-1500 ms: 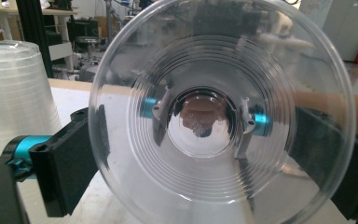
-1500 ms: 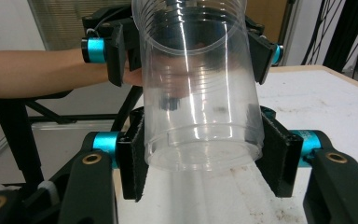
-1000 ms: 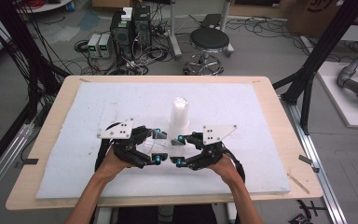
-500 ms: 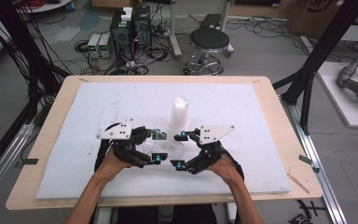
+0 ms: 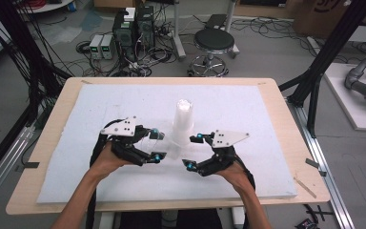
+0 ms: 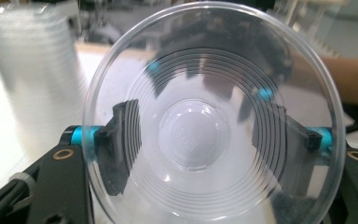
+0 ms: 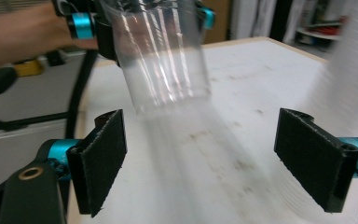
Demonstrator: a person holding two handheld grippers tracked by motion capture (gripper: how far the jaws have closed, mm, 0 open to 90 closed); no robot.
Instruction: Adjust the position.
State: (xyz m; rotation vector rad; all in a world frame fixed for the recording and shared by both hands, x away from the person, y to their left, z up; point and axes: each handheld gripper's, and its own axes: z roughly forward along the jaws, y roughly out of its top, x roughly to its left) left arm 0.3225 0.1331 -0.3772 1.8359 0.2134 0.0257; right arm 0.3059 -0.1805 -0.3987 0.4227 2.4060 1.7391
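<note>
Clear cup (image 6: 212,116): held sideways in my left gripper (image 5: 156,144), just off the table surface, its open mouth toward the left gripper's camera and its base toward the right gripper. In the right gripper view the same cup (image 7: 161,51) hangs tilted ahead of the open jaws, apart from them.
Left gripper: jaws clamped on the cup's wall from both sides; through the plastic I see both black pads (image 6: 121,144) pressed against it.
Right gripper (image 5: 194,150): jaws spread wide, nothing between the pads (image 7: 103,156); they have just been opening, and the gap is bare.
Stack of cups (image 5: 183,121): upright on the white mat, just behind and between the two grippers; one blurred tall column at upper left in the left gripper view (image 6: 32,74).
White mat (image 5: 248,109): covers most of the wooden table (image 5: 286,124); lightly stained.
Step in hand, as I judge it: one cup has been separated from the stack and passed wholly to my left side; the right has let go.
Next move, as I judge it: set the cup upright on a bare patch of mat, well apart from the stack, turning the wrist so the base lands flat before I ease the grip. Thin plastic; squeeze lightly.
Beyond the table: stool (image 5: 214,43), computer boxes (image 5: 133,28), cables on the floor.
</note>
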